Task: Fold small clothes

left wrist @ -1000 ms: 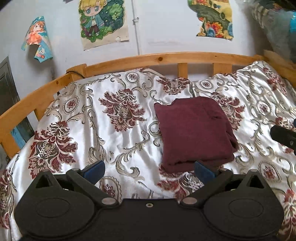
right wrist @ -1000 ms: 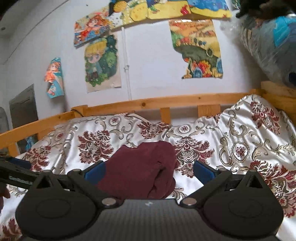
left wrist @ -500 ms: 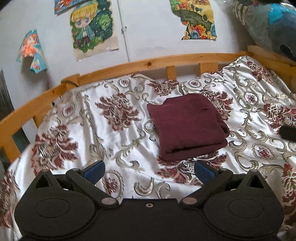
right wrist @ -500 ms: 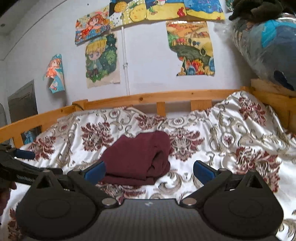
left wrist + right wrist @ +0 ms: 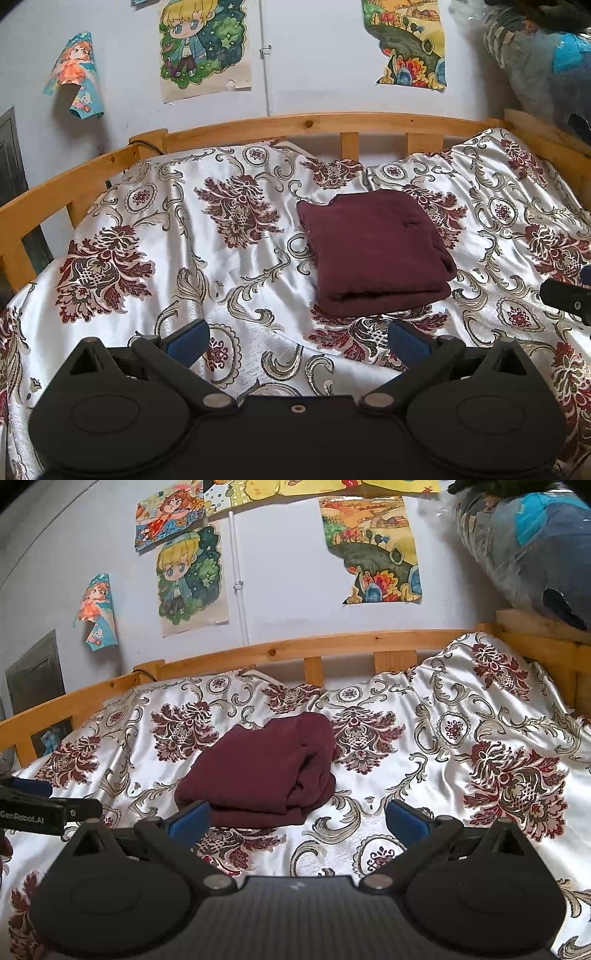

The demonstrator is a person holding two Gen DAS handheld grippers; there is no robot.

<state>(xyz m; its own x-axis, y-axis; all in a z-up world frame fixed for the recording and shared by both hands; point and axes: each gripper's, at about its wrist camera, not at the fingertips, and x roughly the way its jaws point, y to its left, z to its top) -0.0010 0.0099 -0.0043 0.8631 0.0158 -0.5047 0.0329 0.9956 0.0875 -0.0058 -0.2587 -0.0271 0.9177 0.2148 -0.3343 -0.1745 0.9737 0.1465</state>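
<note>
A folded maroon garment [image 5: 373, 251] lies as a compact square on the patterned bedspread; it also shows in the right wrist view [image 5: 262, 771]. My left gripper [image 5: 297, 338] is open and empty, held back from the garment's near edge. My right gripper [image 5: 297, 818] is open and empty, just short of the garment, which lies ahead and left of it. The right gripper's side shows at the right edge of the left wrist view [image 5: 569, 297]; the left gripper's side shows at the left edge of the right wrist view [image 5: 40, 808].
The white satin bedspread [image 5: 207, 266] with maroon floral print covers the bed. A wooden rail [image 5: 314, 123] runs round the far side. Posters [image 5: 205, 44] hang on the wall. A plastic-wrapped bundle [image 5: 532, 550] sits at the upper right.
Both grippers have drawn back and risen from the folded garment, which now sits farther off in both views. The garment stays folded and still.
</note>
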